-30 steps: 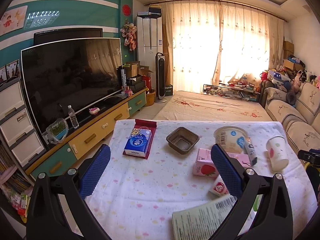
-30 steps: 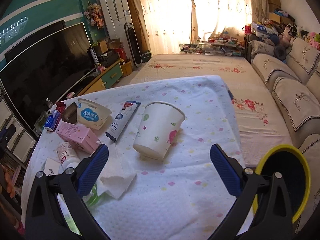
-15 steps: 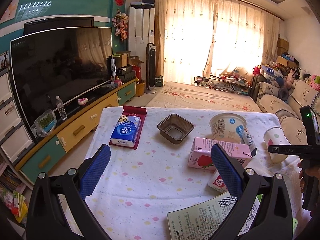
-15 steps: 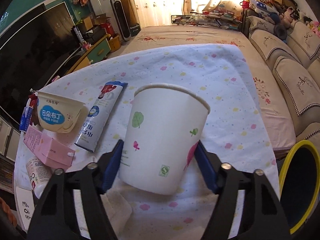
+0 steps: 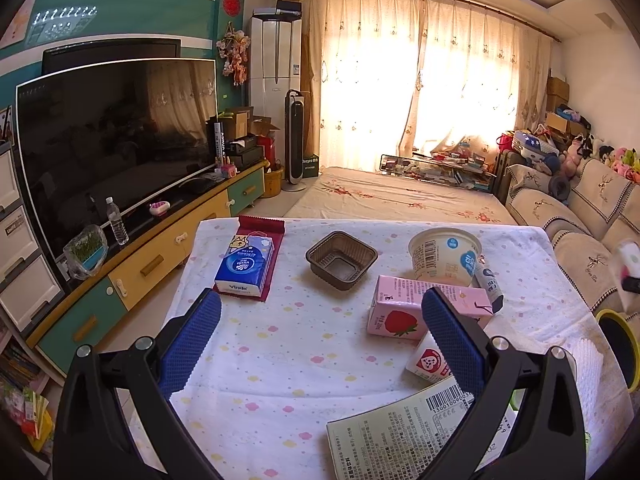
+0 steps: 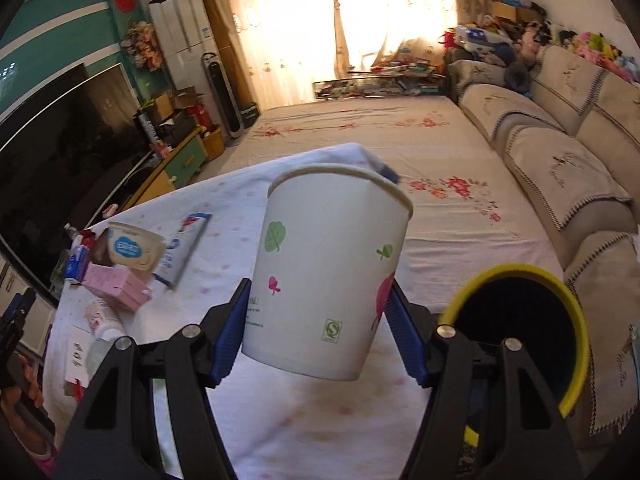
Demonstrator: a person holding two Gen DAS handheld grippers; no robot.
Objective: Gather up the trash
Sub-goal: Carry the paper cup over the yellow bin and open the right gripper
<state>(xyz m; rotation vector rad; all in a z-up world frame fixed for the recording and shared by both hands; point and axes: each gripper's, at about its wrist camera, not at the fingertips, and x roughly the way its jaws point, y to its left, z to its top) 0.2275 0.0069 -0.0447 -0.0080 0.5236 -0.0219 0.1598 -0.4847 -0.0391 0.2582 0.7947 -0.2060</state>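
While our right gripper point(image 6: 316, 336) is clamping the paper cup point(image 6: 328, 272) between its blue pads point(image 6: 230, 334), the cup is hanging clear of the table point(image 6: 320, 420), tilted slightly, with its rim toward the far end of the room. We are seeing the pads pressing on the cup's lower wall on both sides, so the grip is firm rather than loose. Just to the right of the cup, a bin point(image 6: 524, 336) with a yellow rim and a dark inside is standing beside the table, below the cup's level. Our left gripper point(image 5: 320, 344) is hovering over the near part of the table with its jaws spread wide and nothing between them. Ahead of it on the spotted cloth we are looking at the remaining litter: a pink carton point(image 5: 404, 308) lying on its side, a white tub point(image 5: 444, 256) behind it, a tube point(image 5: 488, 280) touching the tub's right side, a small bottle point(image 5: 428, 362) partly hidden by the right pad, and a printed packet point(image 5: 400, 436) at the near edge. A brown tray point(image 5: 342, 260) is sitting open near the middle, well apart from a blue tissue pack point(image 5: 244, 266) resting on a red wrapper point(image 5: 262, 224) at the left. A crumpled tissue point(image 5: 588, 360) is lying at the table's right edge, near the bin.
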